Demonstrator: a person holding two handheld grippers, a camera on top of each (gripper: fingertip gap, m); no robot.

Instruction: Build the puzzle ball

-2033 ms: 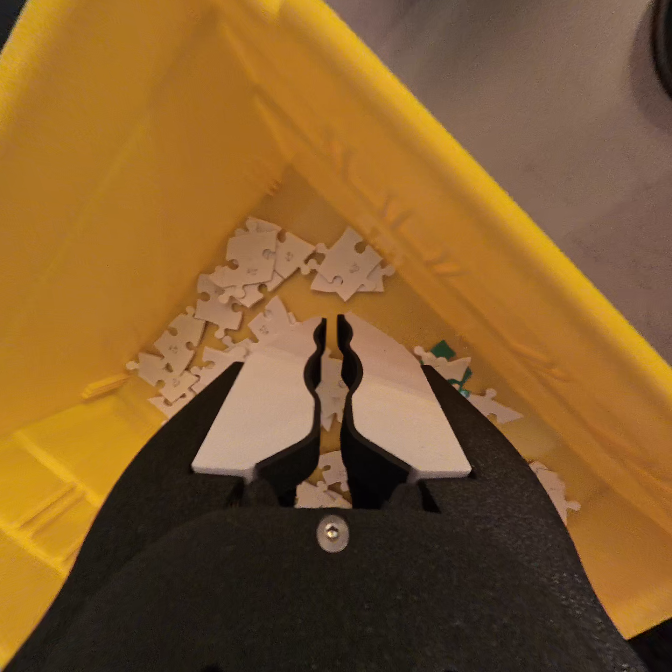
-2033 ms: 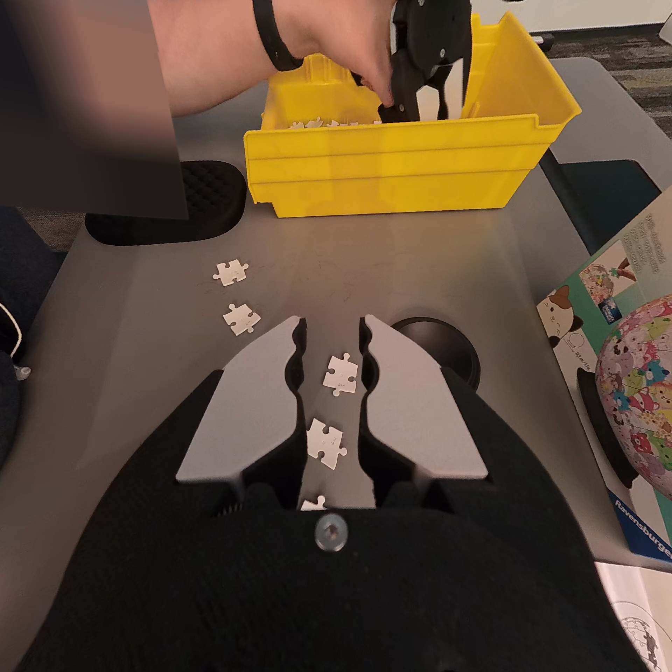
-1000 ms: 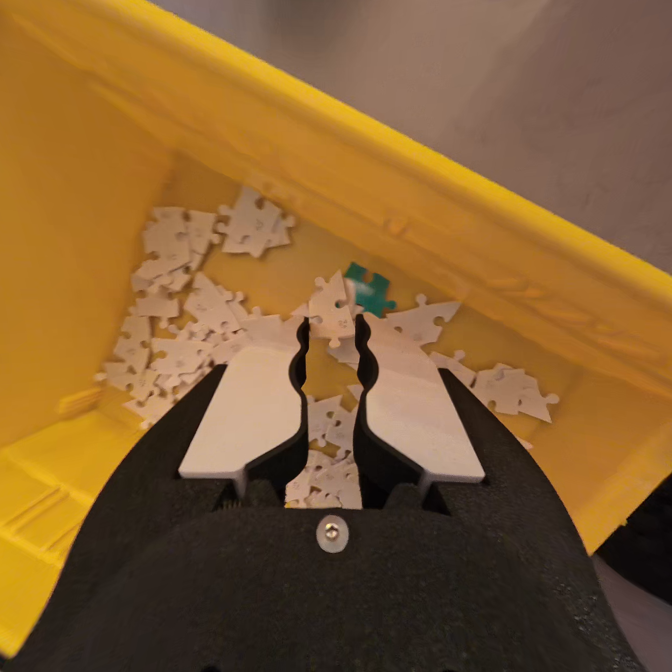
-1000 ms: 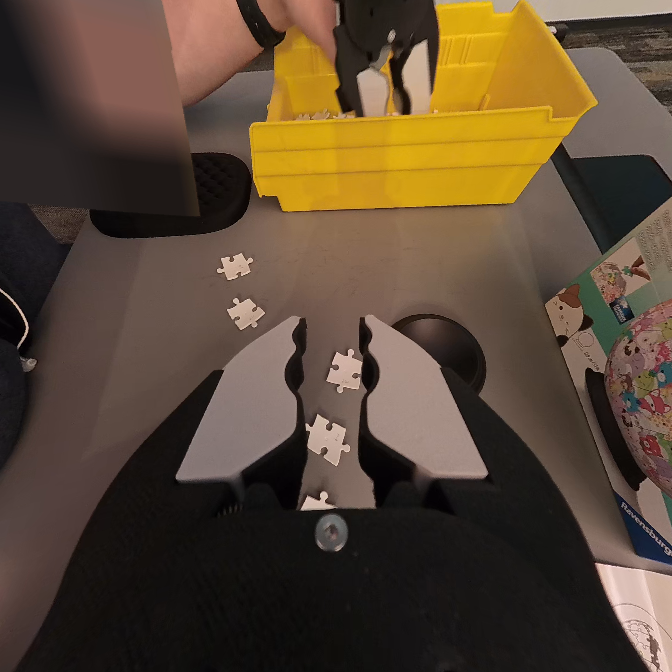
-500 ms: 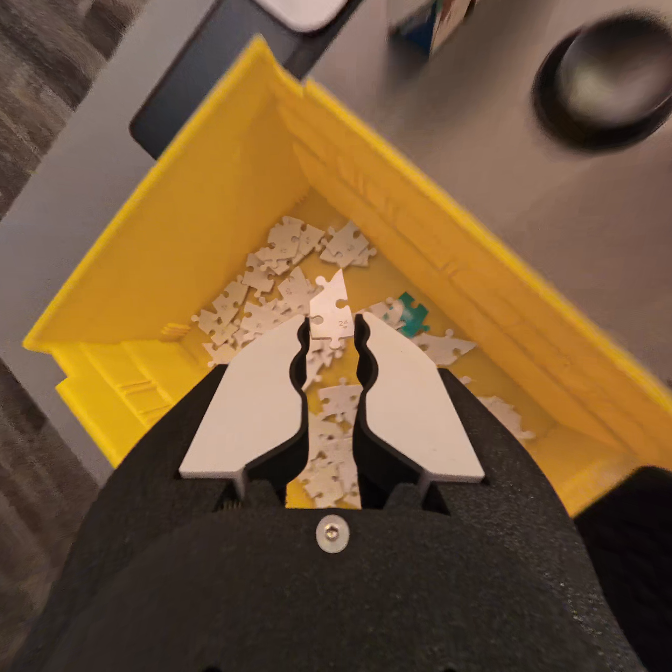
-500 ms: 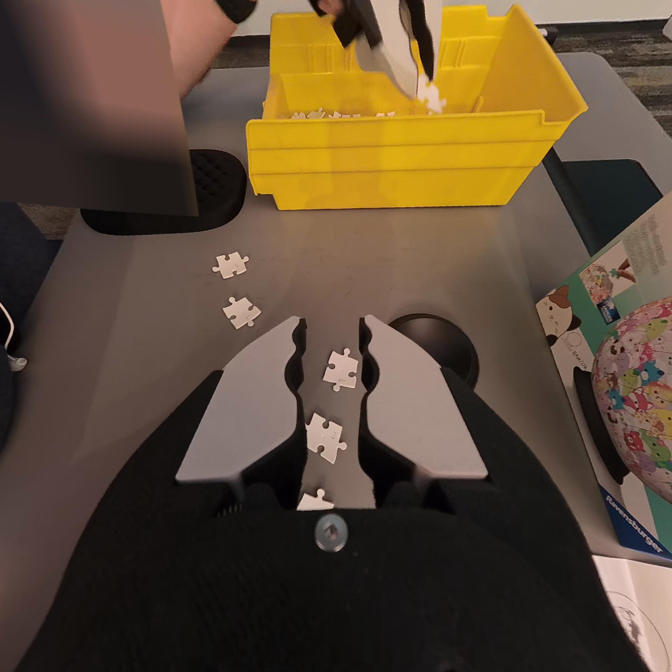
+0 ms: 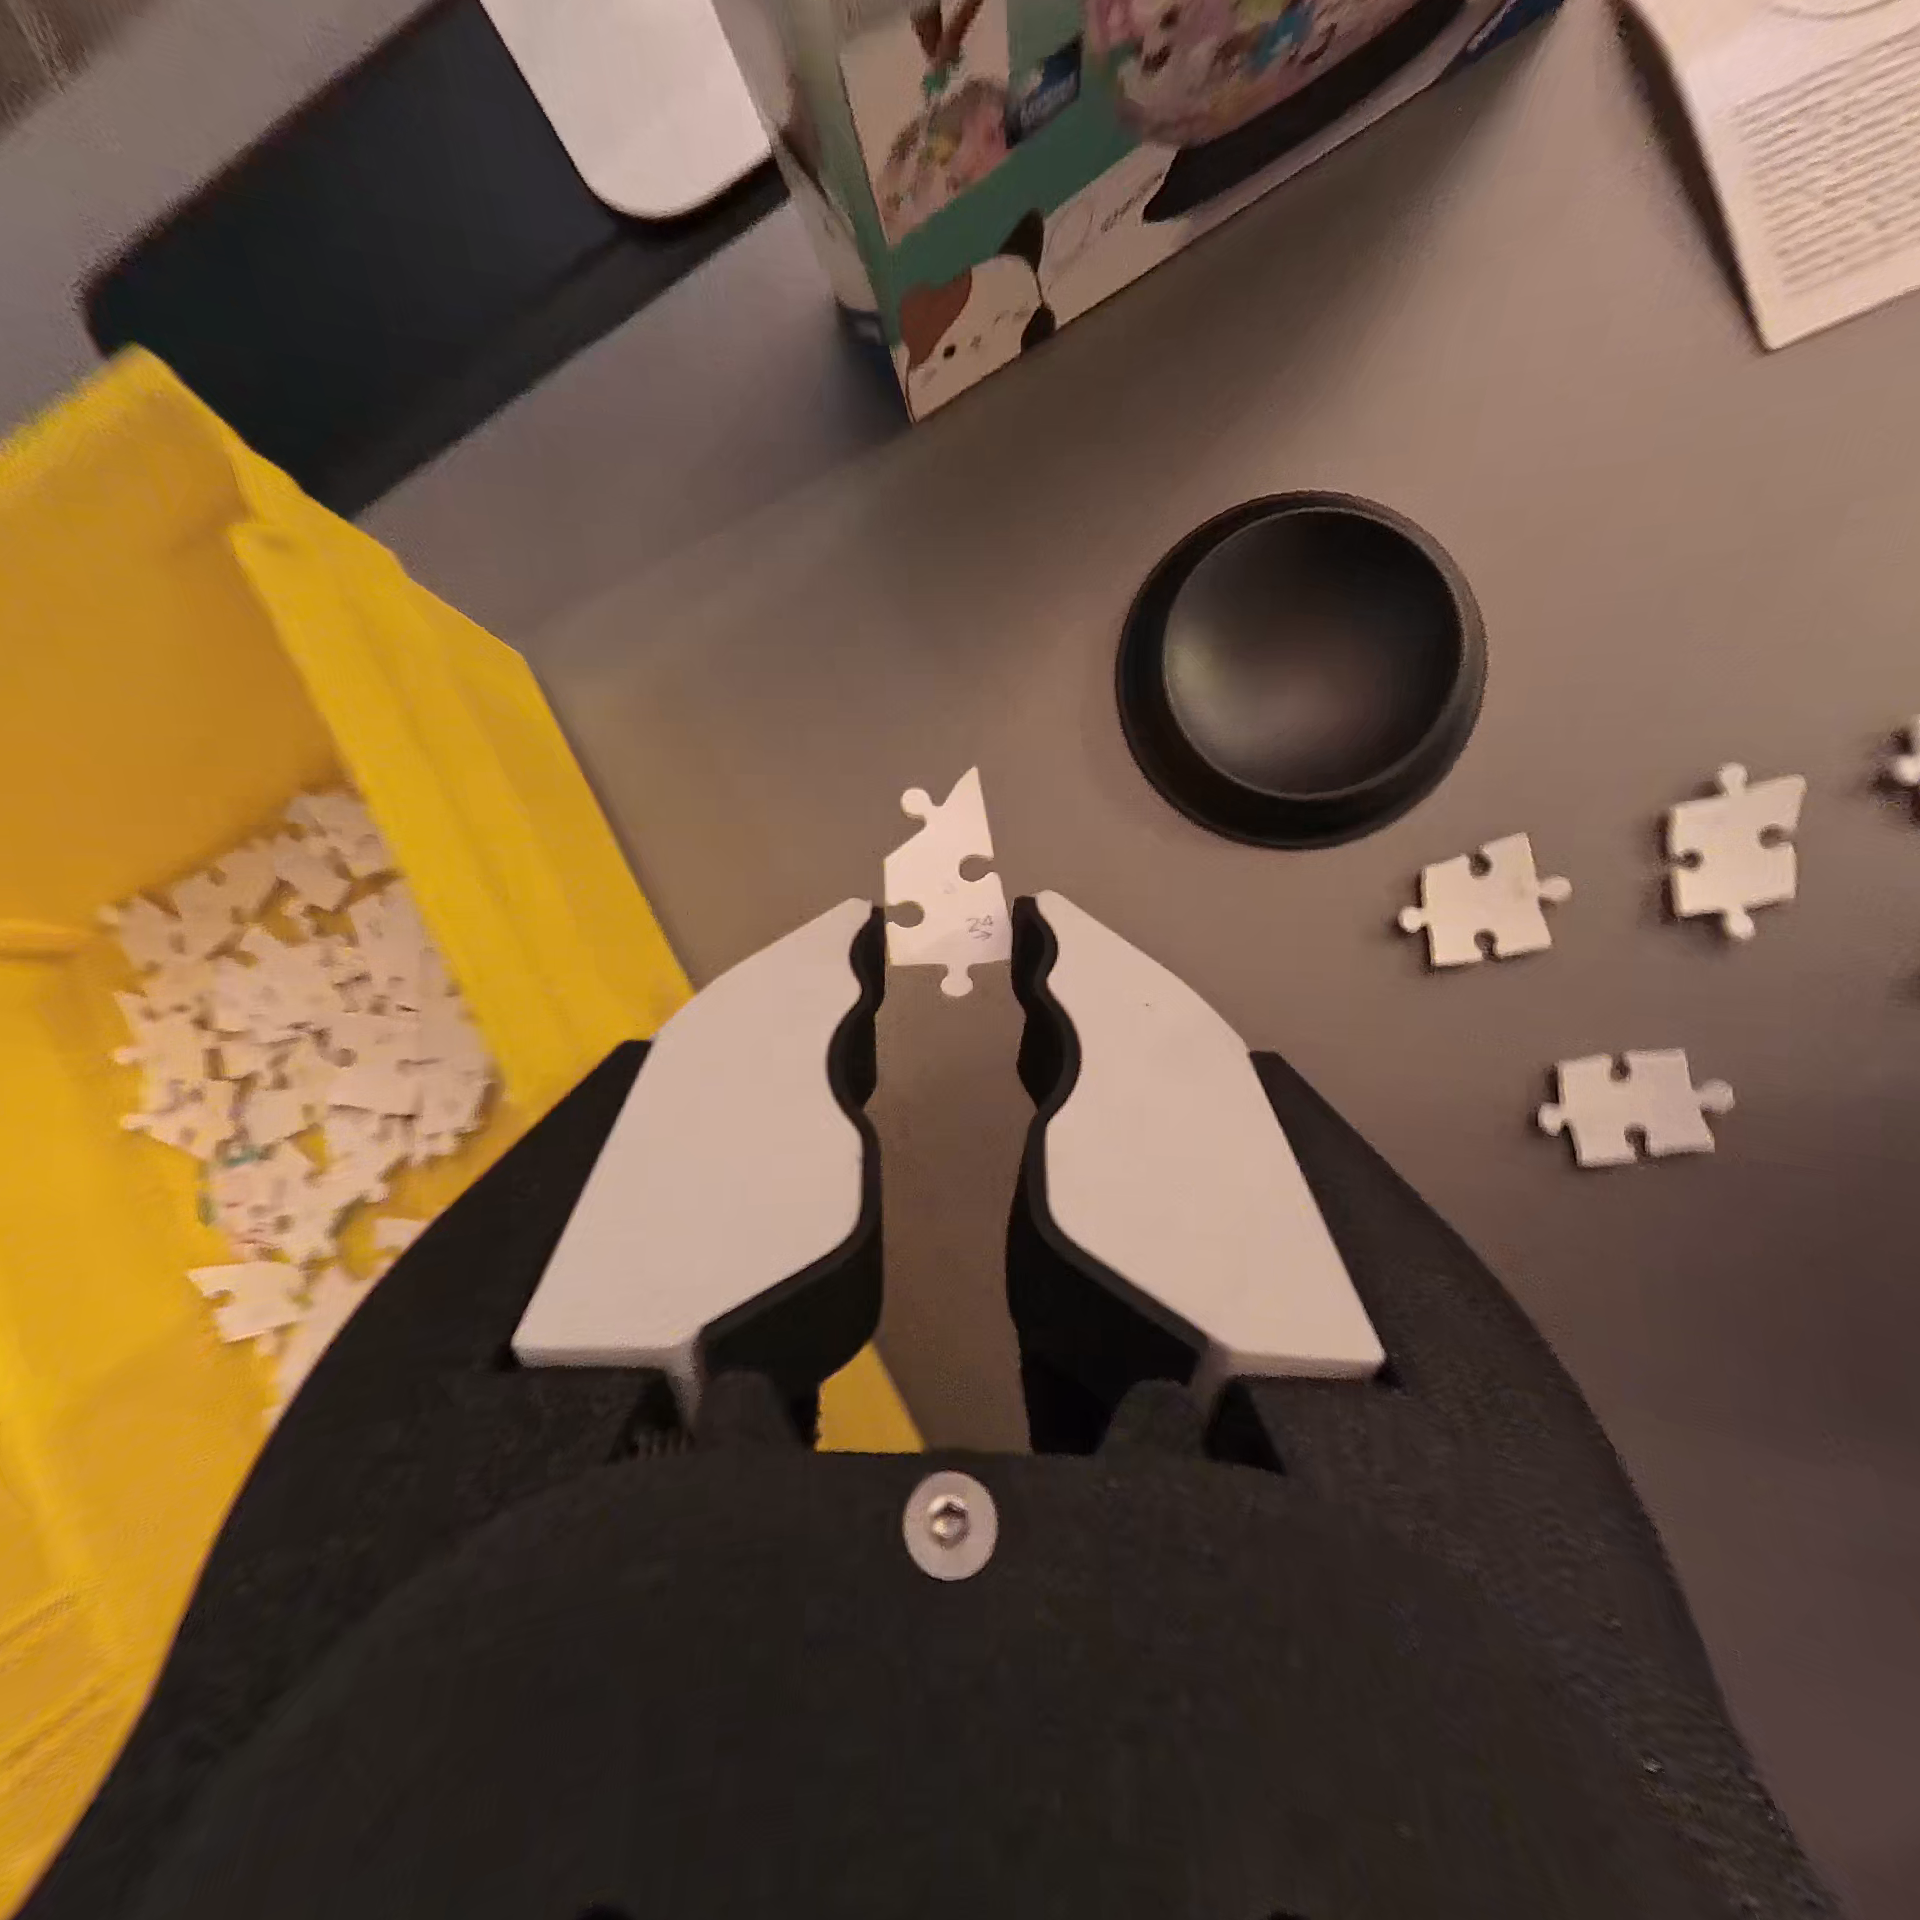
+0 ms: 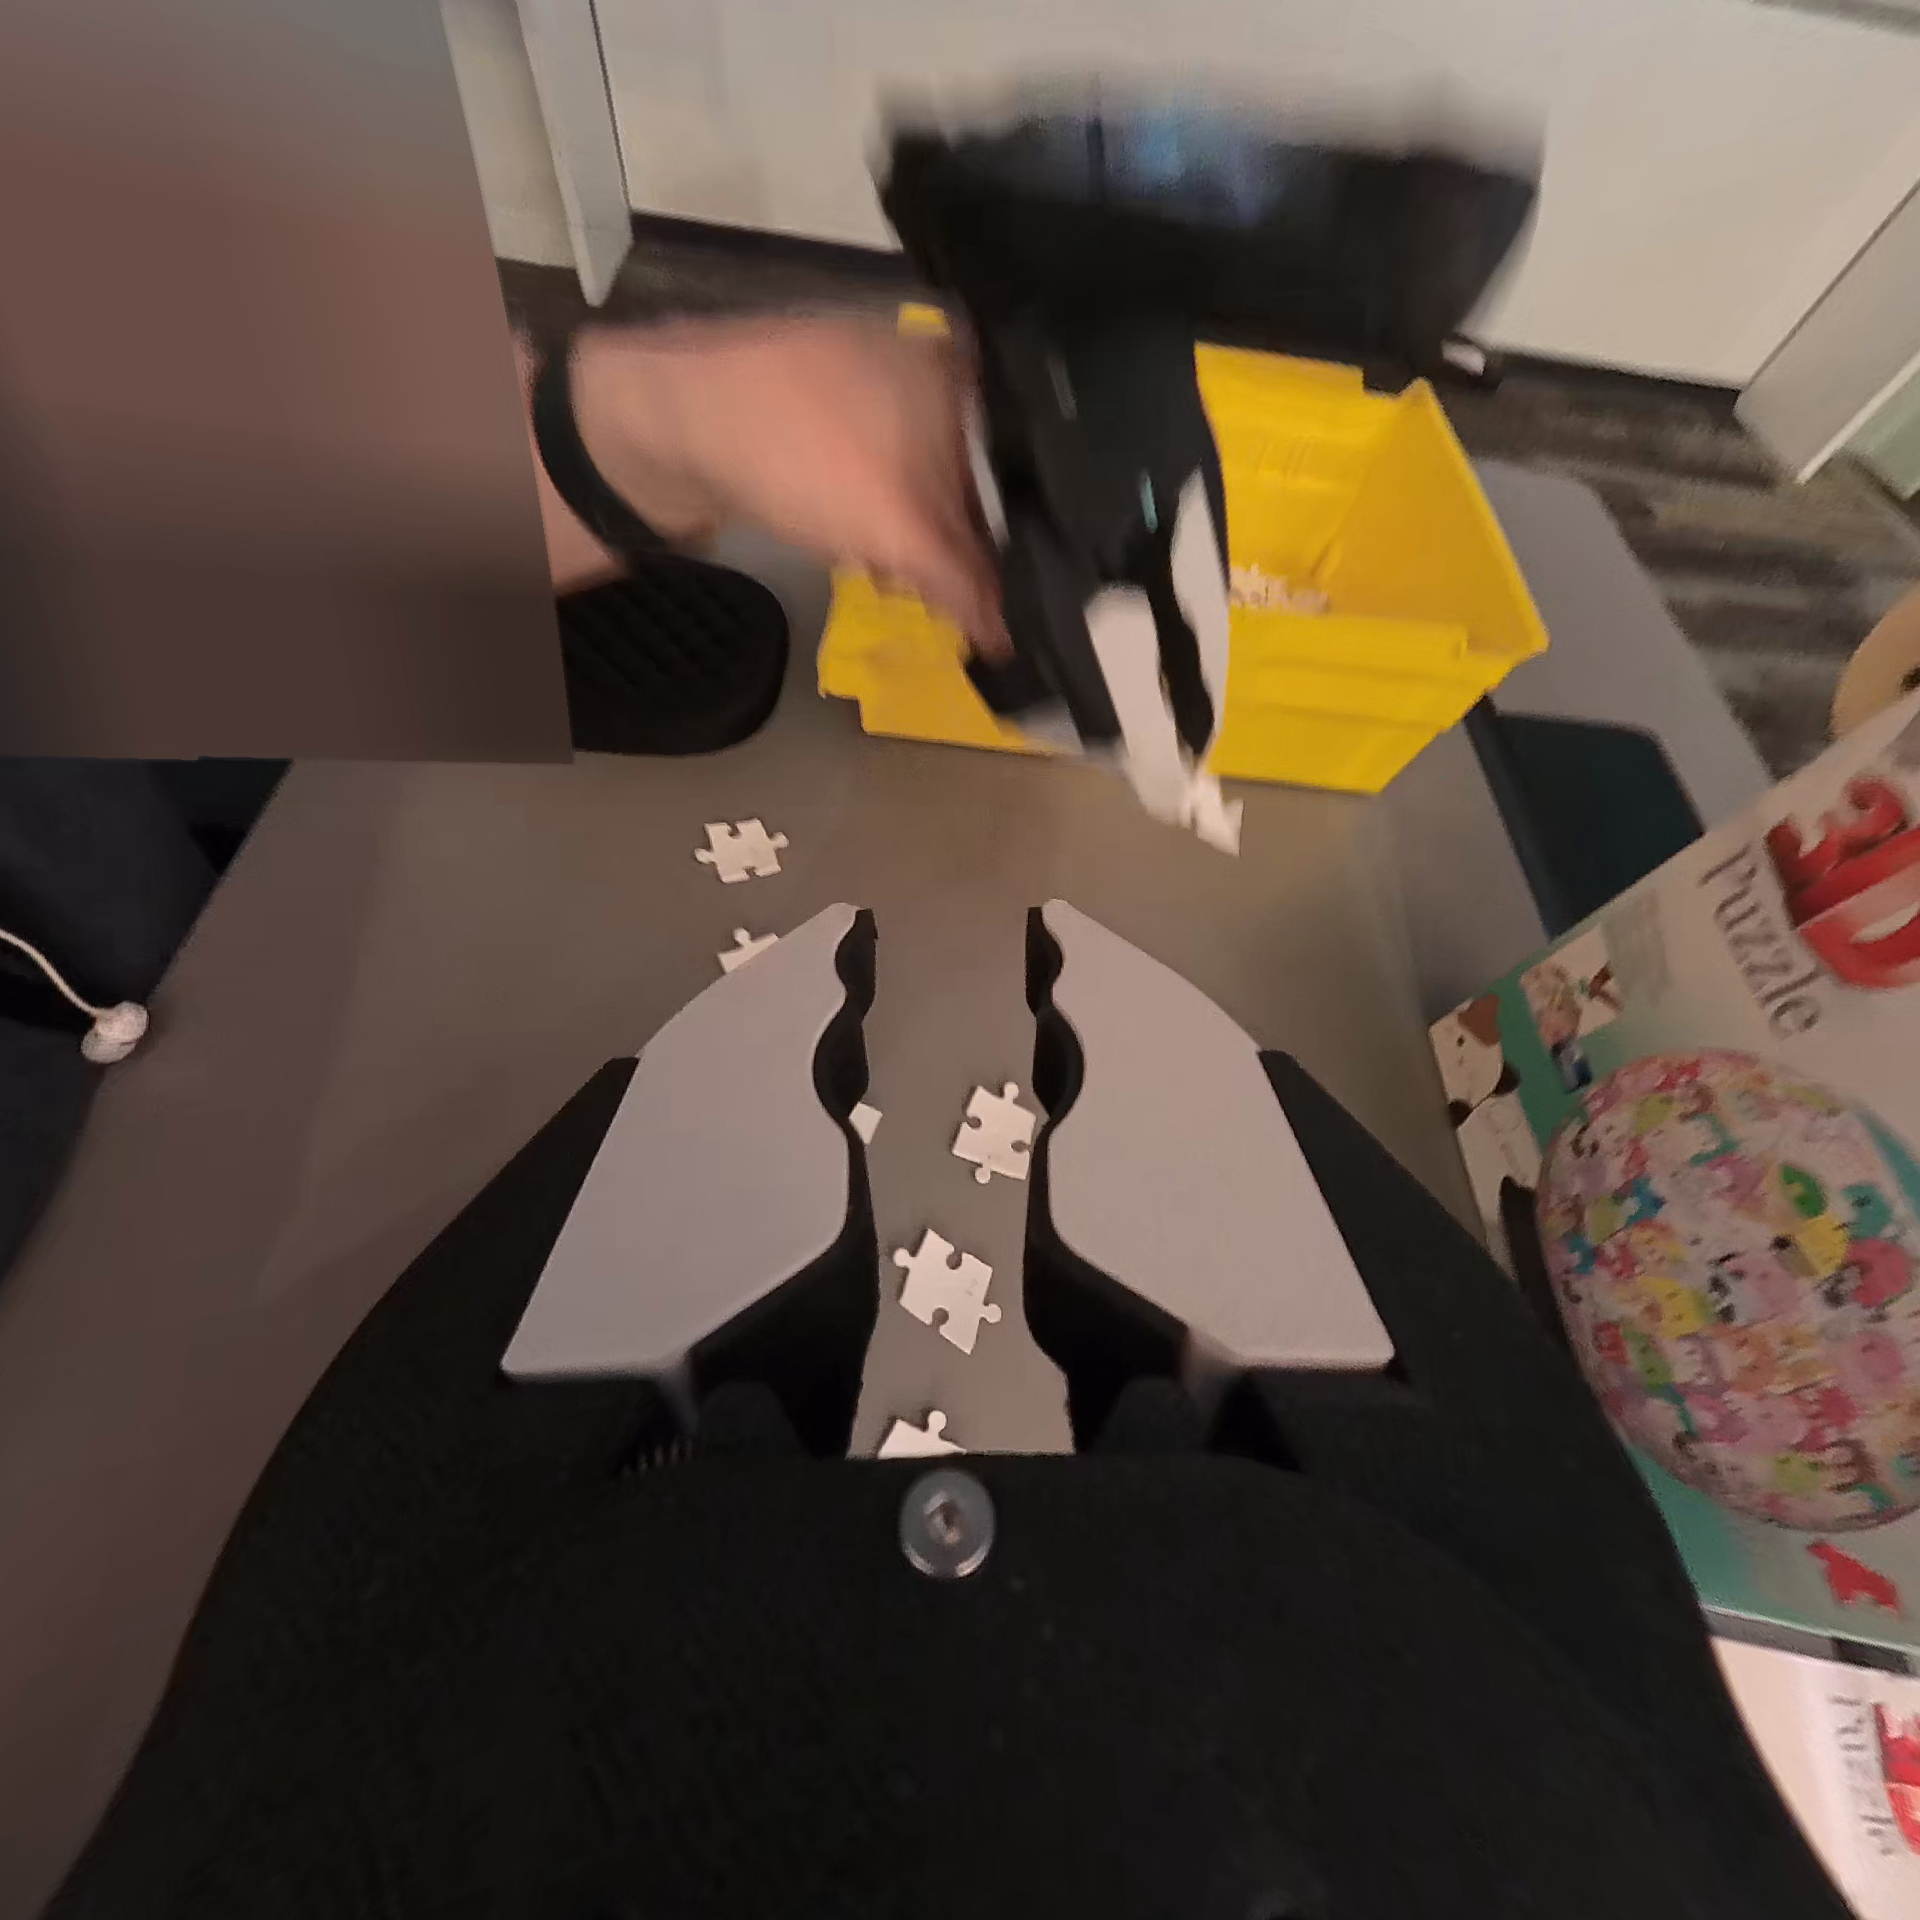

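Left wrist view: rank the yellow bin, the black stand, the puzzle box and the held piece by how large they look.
1. Yellow bin, cut off by the frame.
2. Puzzle box, also cropped and farther off, so unsure against the bin.
3. Black stand.
4. Held piece, in the left gripper.

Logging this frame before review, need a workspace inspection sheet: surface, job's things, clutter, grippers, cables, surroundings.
Surface: grey table, loose white pieces lying blank side up.
Job's things: yellow bin holds a heap of pieces; black round stand empty; one held piece.
Clutter: puzzle box, printed sheet, black textured pad.
Grippers: left gripper shut on the held piece above the table beside the bin; right gripper open, empty, over loose pieces.
Cables: white cord at the table's left edge.
Surroundings: carpet, white cabinets.
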